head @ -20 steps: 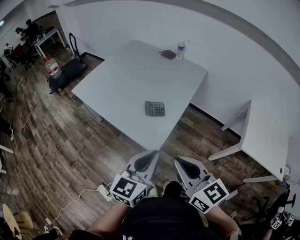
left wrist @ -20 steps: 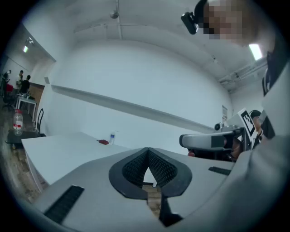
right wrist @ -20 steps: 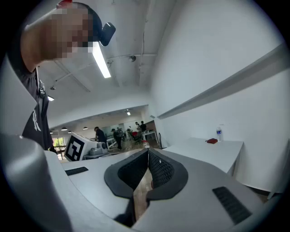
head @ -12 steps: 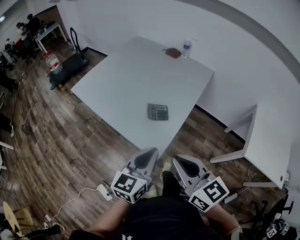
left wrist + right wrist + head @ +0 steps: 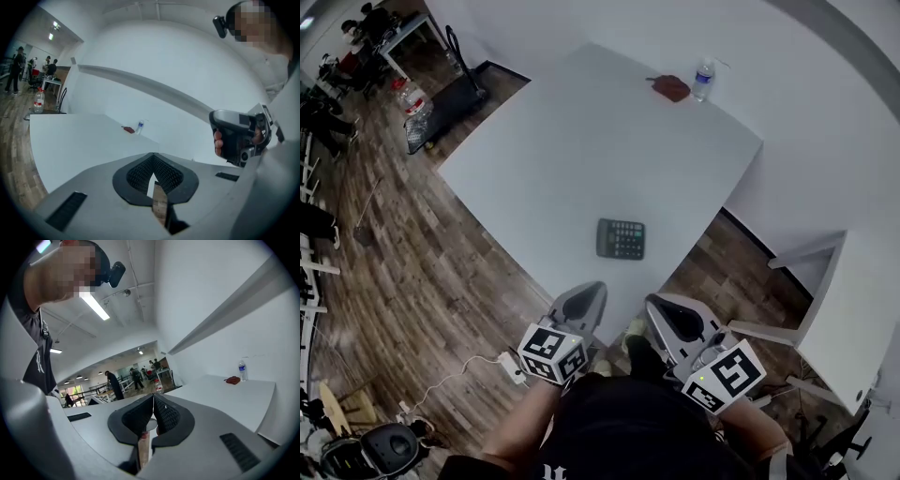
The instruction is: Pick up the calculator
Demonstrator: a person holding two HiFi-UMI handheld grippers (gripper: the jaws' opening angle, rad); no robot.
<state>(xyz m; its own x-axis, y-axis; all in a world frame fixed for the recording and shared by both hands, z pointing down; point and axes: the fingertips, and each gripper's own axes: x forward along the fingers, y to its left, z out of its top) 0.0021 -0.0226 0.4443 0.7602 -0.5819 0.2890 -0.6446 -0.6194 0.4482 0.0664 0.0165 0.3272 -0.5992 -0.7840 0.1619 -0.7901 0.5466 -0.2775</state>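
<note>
The dark calculator (image 5: 621, 238) lies flat on the white table (image 5: 581, 141), near the table's front corner. Both grippers hang below that corner over the wooden floor, short of the calculator. My left gripper (image 5: 592, 289) is shut with nothing in it, and its jaws meet at the tip in the left gripper view (image 5: 153, 155). My right gripper (image 5: 656, 305) is shut and empty too, its jaws touching in the right gripper view (image 5: 153, 397). Neither gripper view shows the calculator.
A water bottle (image 5: 704, 81) and a red-brown pouch (image 5: 671, 88) stand at the table's far corner. A second white table (image 5: 862, 309) is at the right. A trolley (image 5: 441, 84) stands at the upper left. A power strip (image 5: 508, 364) with a cable lies on the floor.
The table and calculator have come closer and lower in the head view. Both grippers stay low in the picture, shut as before.
</note>
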